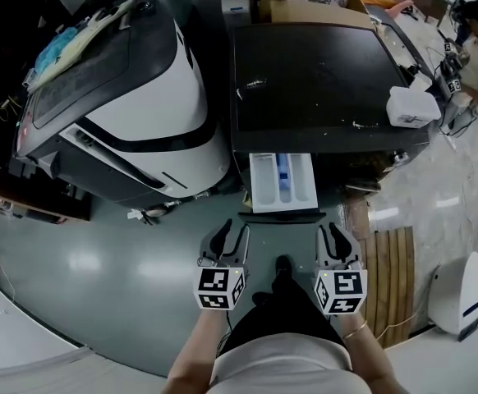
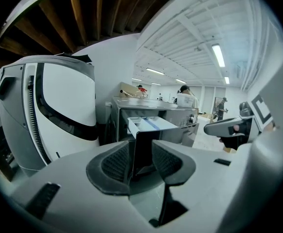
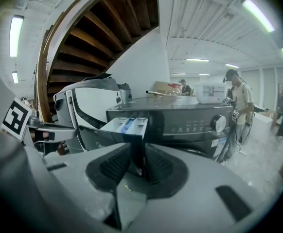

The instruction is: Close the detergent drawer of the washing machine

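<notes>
Head view — detergent drawer [image 1: 282,181] open

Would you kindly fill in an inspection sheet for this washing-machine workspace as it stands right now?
Surface: glossy grey floor in front of the washing machine.
Job's things: detergent drawer pulled out, blue compartment showing; not yet closed.
Clutter: white tub on the machine's top; cardboard box behind it; wooden slat mat on the floor.
Grippers: left gripper and right gripper both open and empty, short of the drawer.
Cables: nothing seen.
Surroundings: white and black appliance to the left; a person at the far right.
</notes>
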`<state>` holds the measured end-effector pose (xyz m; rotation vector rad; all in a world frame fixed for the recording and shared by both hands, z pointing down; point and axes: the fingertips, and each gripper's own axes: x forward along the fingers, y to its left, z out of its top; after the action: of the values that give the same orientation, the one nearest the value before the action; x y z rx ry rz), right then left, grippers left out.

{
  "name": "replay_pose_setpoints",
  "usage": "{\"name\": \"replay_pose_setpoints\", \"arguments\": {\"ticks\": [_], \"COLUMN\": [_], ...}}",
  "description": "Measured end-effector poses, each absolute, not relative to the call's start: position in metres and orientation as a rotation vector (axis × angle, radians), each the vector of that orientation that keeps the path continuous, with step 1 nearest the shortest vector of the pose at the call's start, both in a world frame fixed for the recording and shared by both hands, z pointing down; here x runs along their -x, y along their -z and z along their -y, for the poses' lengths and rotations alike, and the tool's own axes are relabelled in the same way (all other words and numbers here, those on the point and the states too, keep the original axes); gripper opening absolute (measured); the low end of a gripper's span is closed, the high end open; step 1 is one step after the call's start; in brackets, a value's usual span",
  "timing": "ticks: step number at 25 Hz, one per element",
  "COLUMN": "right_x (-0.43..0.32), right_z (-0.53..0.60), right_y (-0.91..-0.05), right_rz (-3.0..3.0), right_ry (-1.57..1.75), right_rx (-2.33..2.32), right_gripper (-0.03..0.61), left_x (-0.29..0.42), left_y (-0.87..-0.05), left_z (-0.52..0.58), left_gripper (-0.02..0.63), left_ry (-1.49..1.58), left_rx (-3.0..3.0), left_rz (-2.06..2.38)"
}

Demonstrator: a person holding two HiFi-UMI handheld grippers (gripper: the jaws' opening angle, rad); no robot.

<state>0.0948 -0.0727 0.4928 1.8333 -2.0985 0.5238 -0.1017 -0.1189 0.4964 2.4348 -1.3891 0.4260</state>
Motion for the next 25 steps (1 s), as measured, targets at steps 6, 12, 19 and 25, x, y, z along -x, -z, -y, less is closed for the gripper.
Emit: {"name": "replay_pose_setpoints", "arguments": {"ticks": [6,12,19,25], "right_x": [-0.096,-0.094,-0.094,-0.094], "right_z": [0.074,0.080,0.090,0.092], "right_y": [-0.510,-0.523,-0.532,-0.533], "right_rz": [2.079,2.060,2.052,2.050], "right_ry": [-0.560,-0.581,-0.591,-0.555], "right_rx": [-1.795,-1.769,-1.740,-1.726], "right_gripper": [0.078,0.078,0.078,0.078], "left_x": [0.096,0.095,0.091,0.088], "left_y": [-0.509,-0.521,-0.529,-0.532], "left_z": [0.120,0.124,0.129,0.131], "left_gripper": [0.143,0.146,0.146,0.138], "left_ry": [-0.454,-0.476,-0.491,-0.498], "left_rx": [-2.427,-2.410,-2.407,-2.411], "left_rz": [1.355,1.340,1.319,1.305]}}
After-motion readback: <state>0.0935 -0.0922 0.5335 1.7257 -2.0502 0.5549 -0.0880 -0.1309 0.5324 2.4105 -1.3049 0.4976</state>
